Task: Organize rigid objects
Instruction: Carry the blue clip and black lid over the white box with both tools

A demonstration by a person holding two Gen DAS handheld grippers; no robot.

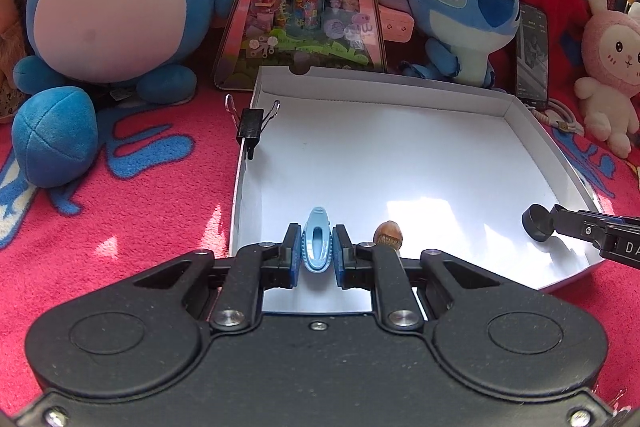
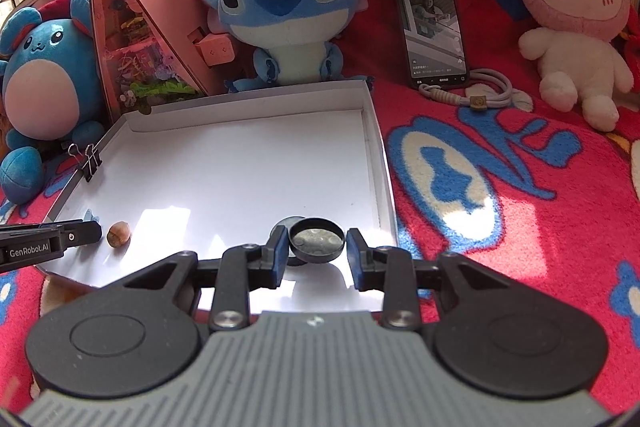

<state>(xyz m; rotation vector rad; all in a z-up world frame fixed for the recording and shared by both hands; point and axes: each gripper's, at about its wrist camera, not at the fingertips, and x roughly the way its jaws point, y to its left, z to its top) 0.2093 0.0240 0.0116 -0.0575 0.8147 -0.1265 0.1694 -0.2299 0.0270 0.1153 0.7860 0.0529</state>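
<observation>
My left gripper squeezes a little blue clip tight between its two fingers. The clip pokes up over the near-left part of the white box. A small brown nut lies on the box floor, just beside my left fingers at about three o'clock.

My right gripper holds a round black cap, and its pads press on both sides. The cap sits low over the near-right corner of the box.

A black binder clip bites the box's left wall, at about ten o'clock from my left fingers. Behind the box, at twelve o'clock, sits a blue plush toy. A phone leans at one o'clock.
</observation>
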